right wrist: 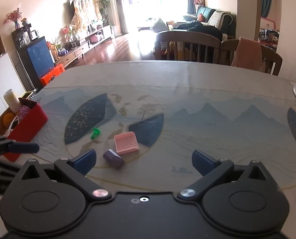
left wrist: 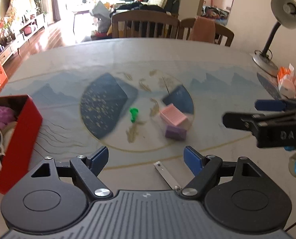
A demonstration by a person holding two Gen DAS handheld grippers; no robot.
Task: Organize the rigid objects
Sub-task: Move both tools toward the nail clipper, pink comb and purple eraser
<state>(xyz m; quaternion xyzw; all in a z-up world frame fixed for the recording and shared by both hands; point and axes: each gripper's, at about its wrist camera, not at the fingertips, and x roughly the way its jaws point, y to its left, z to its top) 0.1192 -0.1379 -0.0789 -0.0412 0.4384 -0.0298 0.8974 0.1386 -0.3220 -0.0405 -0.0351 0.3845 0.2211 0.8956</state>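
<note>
Rigid objects, three: a green piece (right wrist: 95, 133), pink ridged block (right wrist: 126, 143) and purple block (right wrist: 113, 158) on a painted dining table (right wrist: 207, 83); both left gripper (left wrist: 147, 159) and right gripper (right wrist: 144, 160) spread, empty; red box (right wrist: 29, 124) nearby.

Loose items on the table (right wrist: 187, 79): 1 green piece (right wrist: 95, 133), 1 pink ribbed block (right wrist: 126, 143), 1 purple block (right wrist: 113, 158) just beside the pink one, 1 flat metal strip (left wrist: 166, 174). 1 red box (right wrist: 29, 127) at the table's left edge, holding several items, count unclear. 1 desk lamp (left wrist: 275, 31). 2 wooden chairs (right wrist: 187, 46) on the far side. 2 grippers: left (left wrist: 147, 159), right (right wrist: 144, 162).
</note>
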